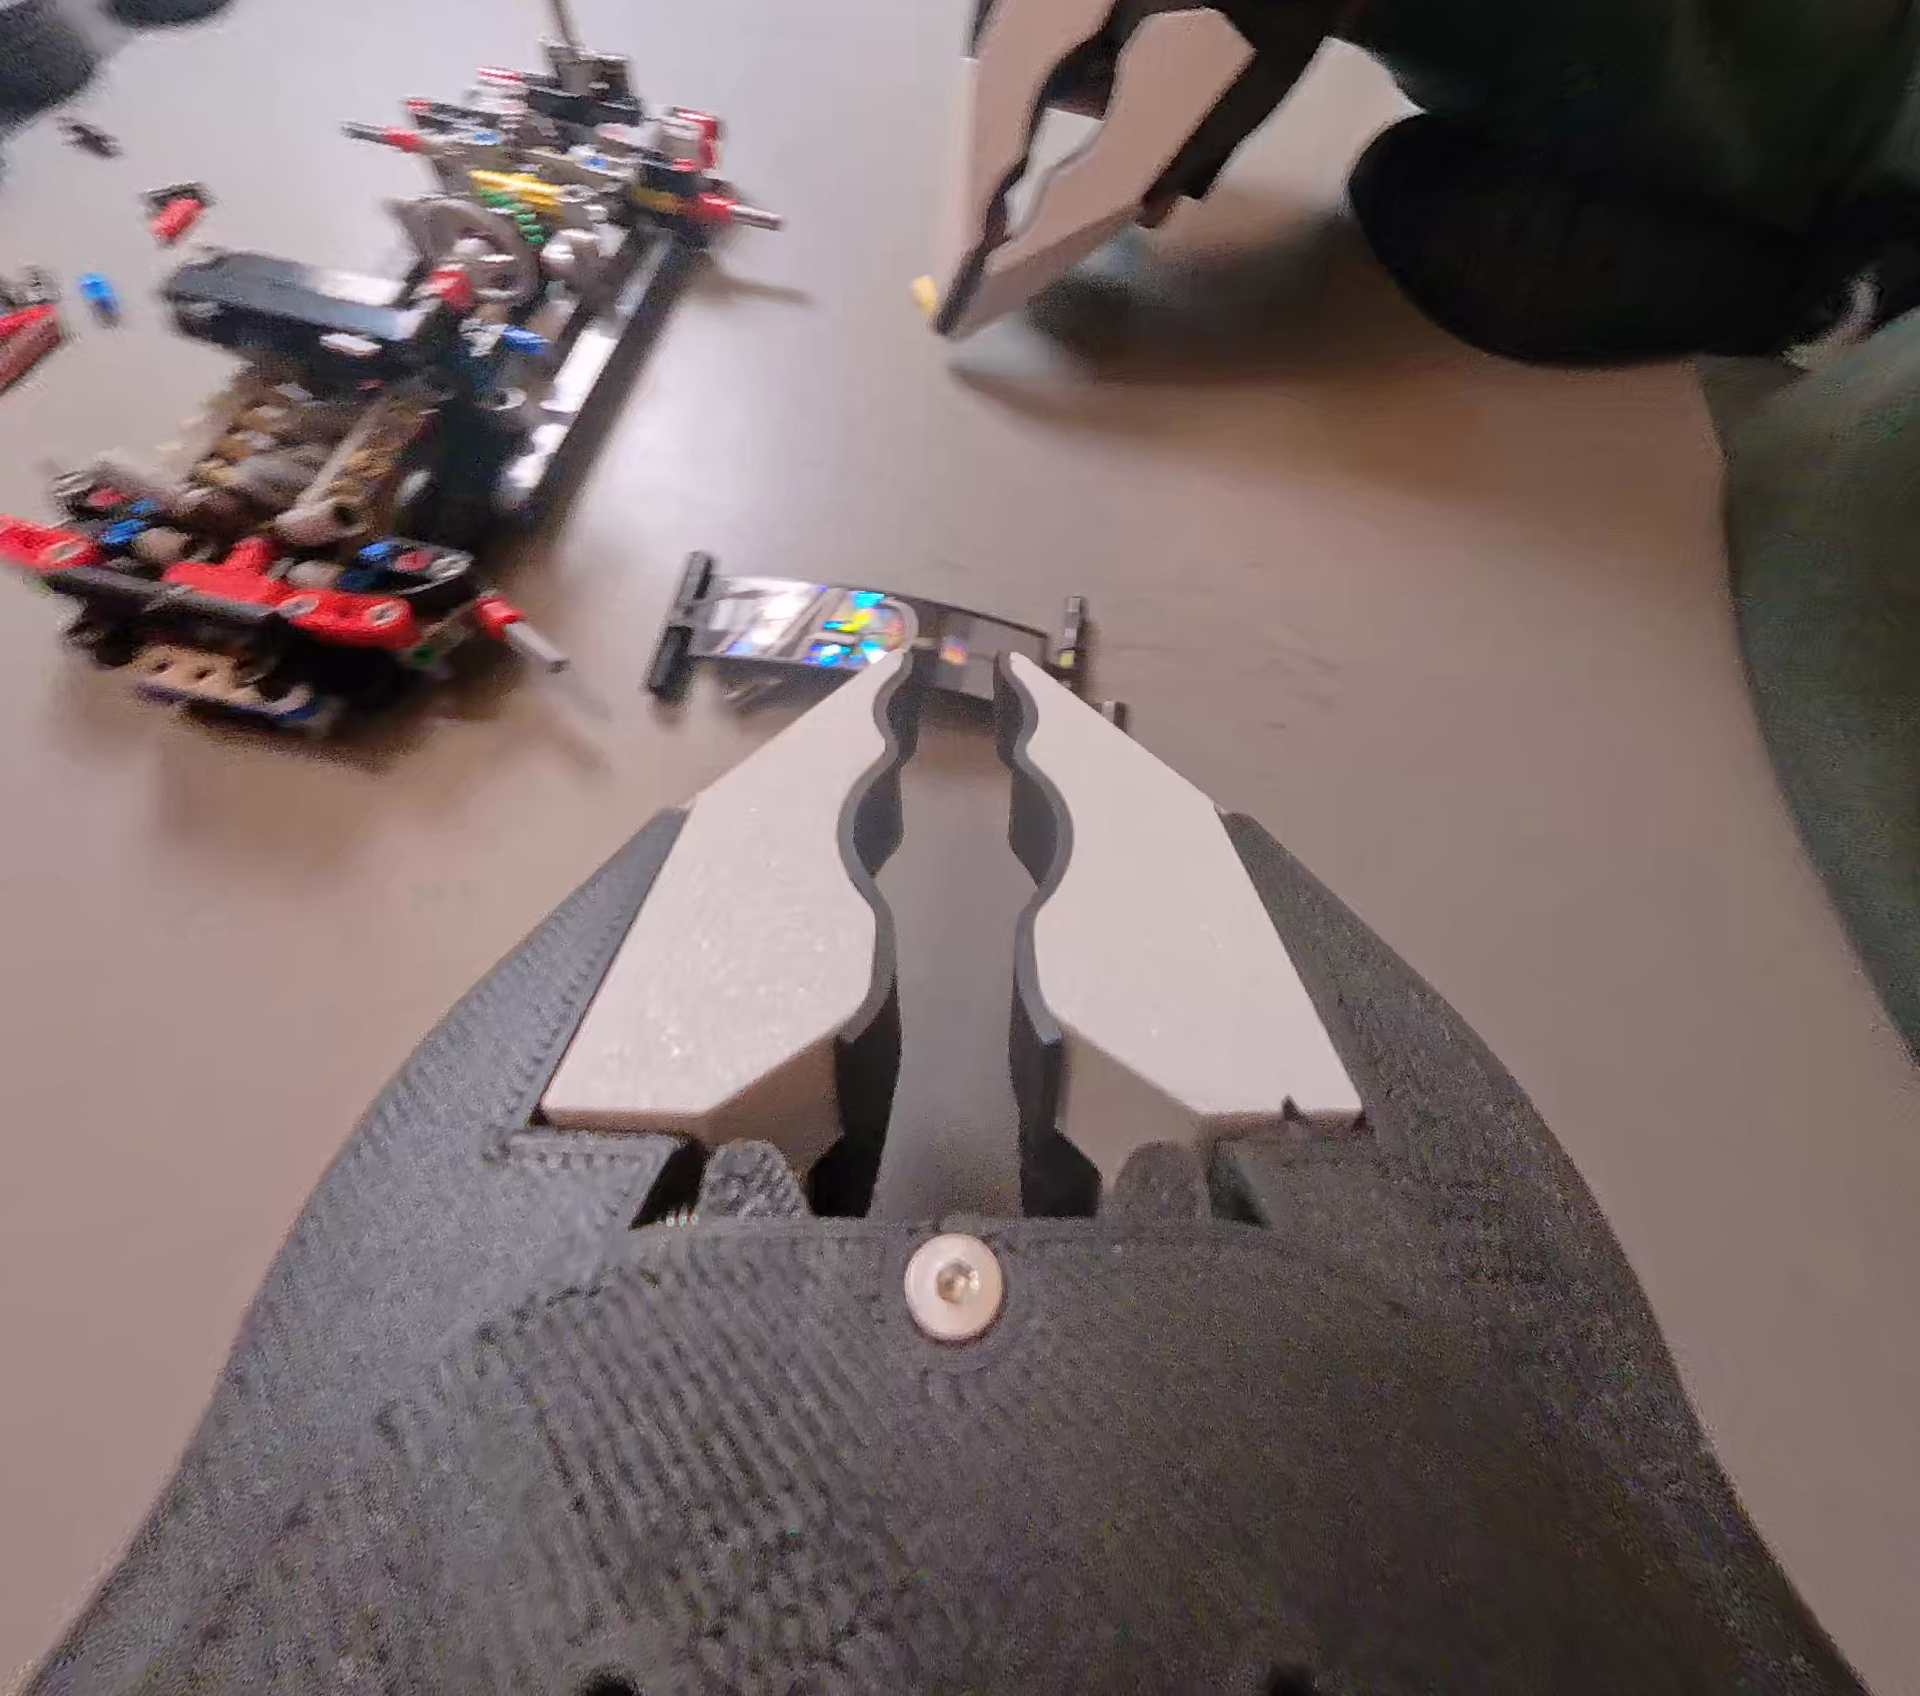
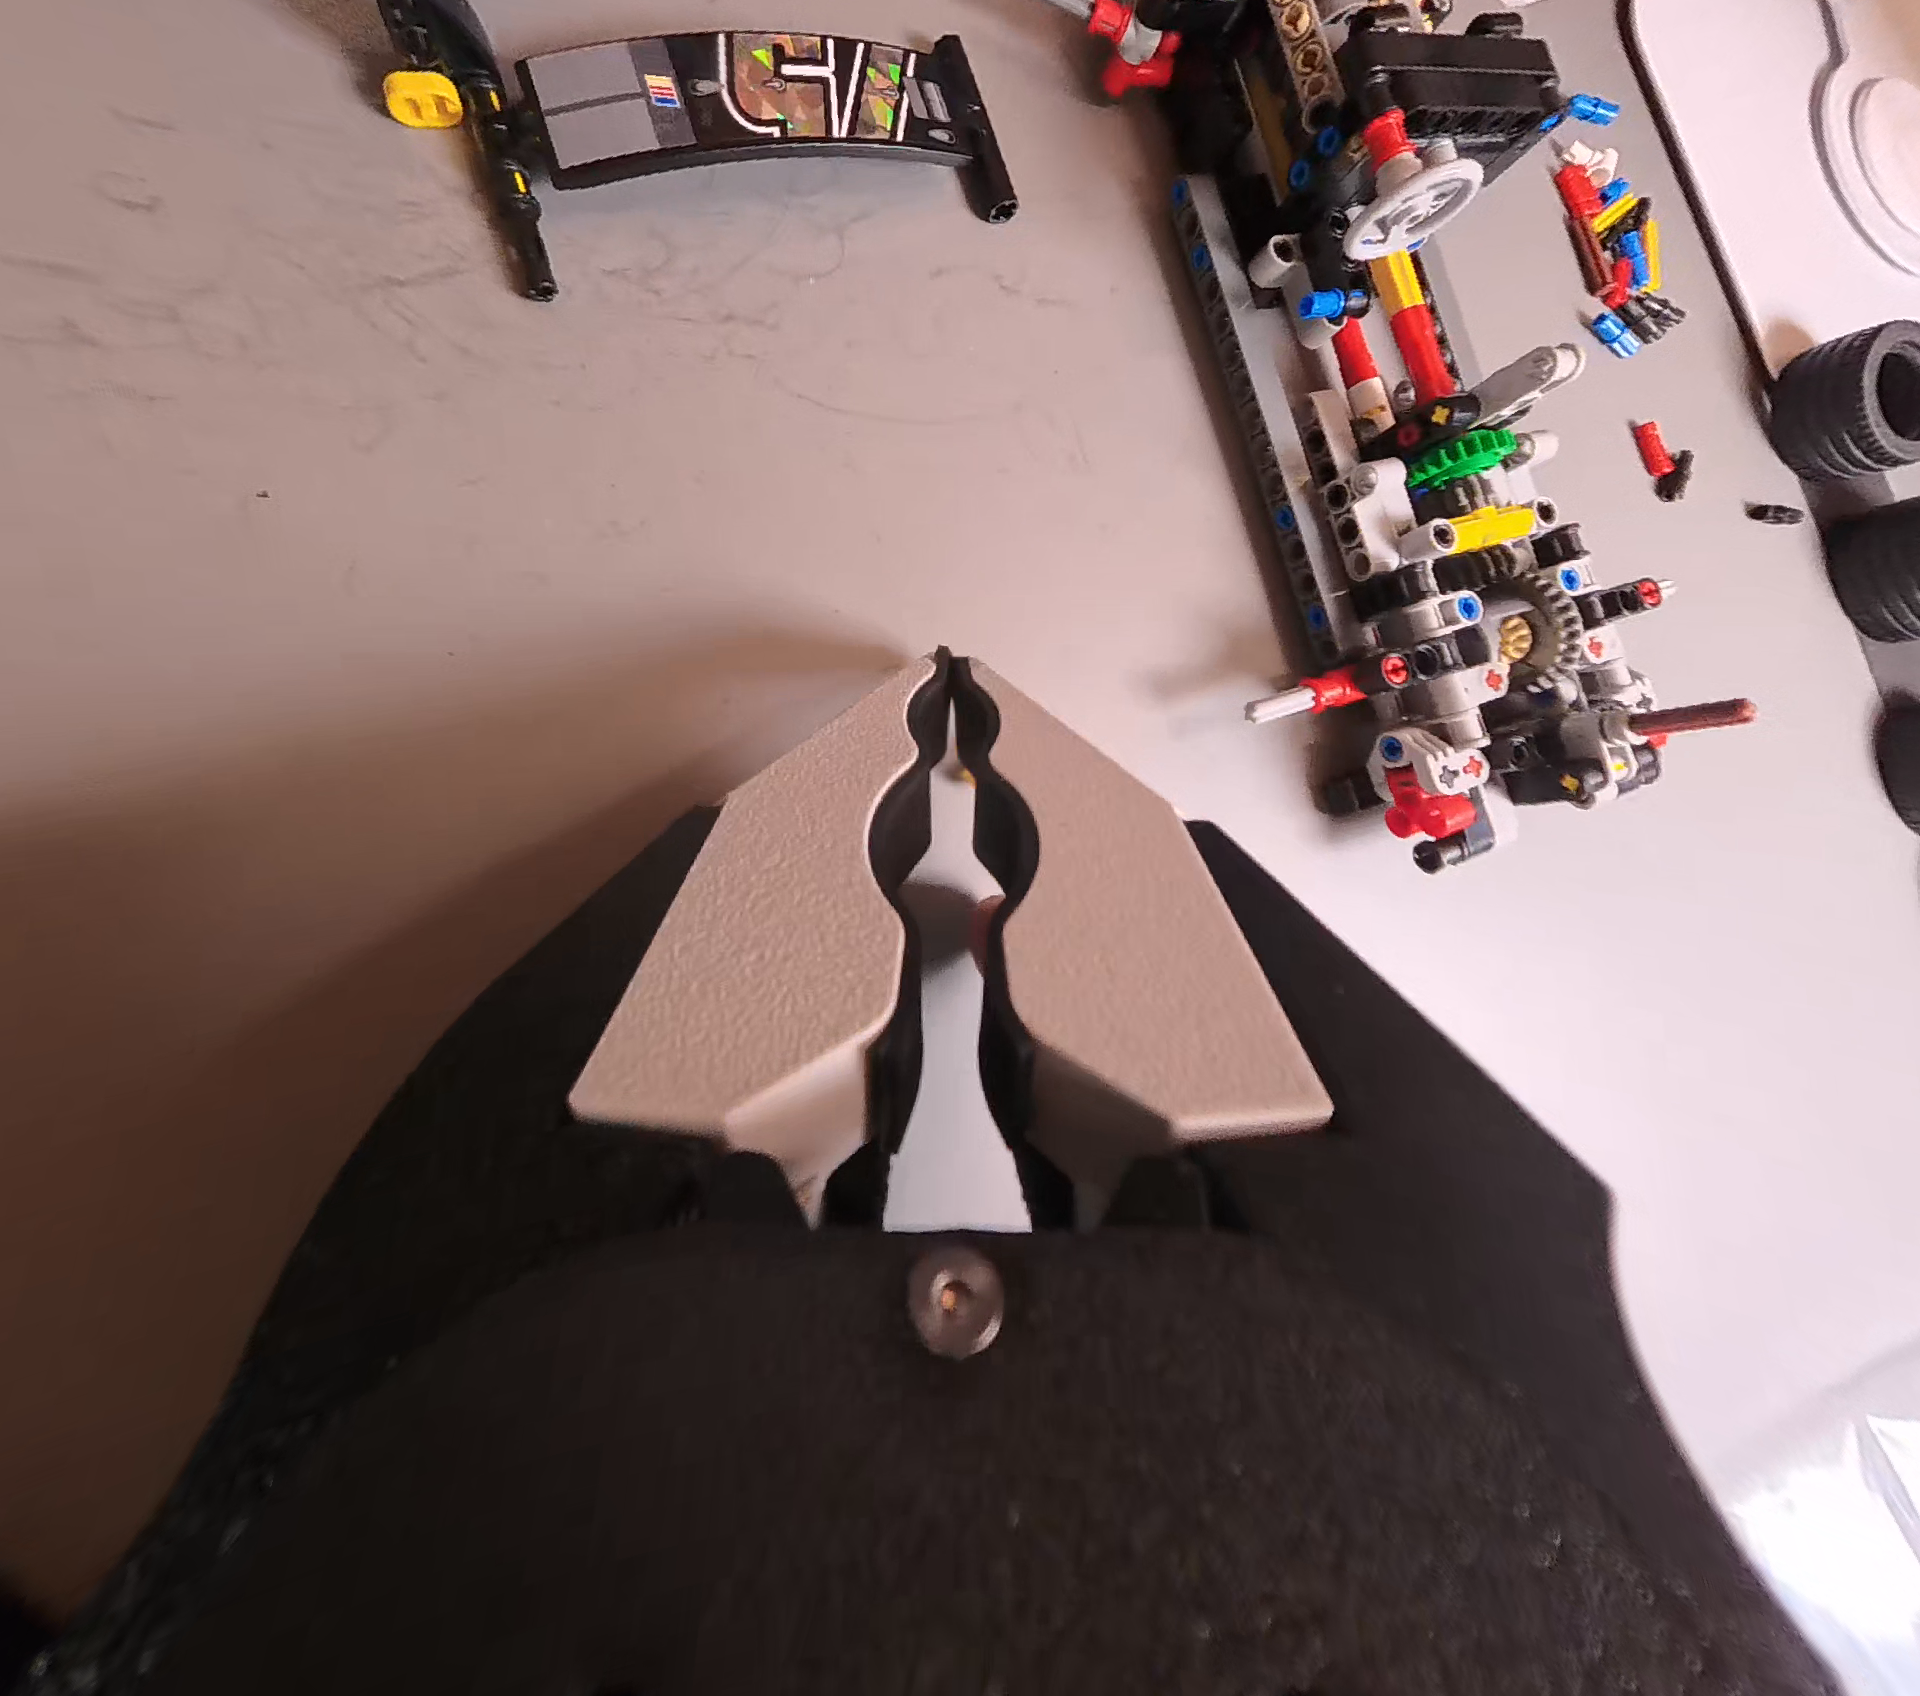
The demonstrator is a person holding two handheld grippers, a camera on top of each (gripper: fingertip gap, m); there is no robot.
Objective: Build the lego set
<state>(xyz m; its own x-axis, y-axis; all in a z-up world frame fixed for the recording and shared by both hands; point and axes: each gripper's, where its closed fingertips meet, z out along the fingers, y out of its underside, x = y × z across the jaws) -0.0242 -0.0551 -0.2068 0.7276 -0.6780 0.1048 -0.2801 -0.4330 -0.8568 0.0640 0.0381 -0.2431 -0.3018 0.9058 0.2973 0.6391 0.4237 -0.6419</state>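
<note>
Left gripper (image 1: 951,670) parted, level over curved black panel (image 1: 831,623); right gripper (image 2: 951,670) pinched closed, tilted tableward.

Black curved panel (image 2: 748,103), holographic sticker; yellow connector (image 2: 421,96); green gear (image 2: 1455,457).

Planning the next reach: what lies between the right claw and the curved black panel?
Only bare table separates the right claw from the curved black panel, as the right wrist view shows.

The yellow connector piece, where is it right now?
Right wrist view, upper left: the yellow connector sits on the table against the black curved panel's left-end beam.
</note>
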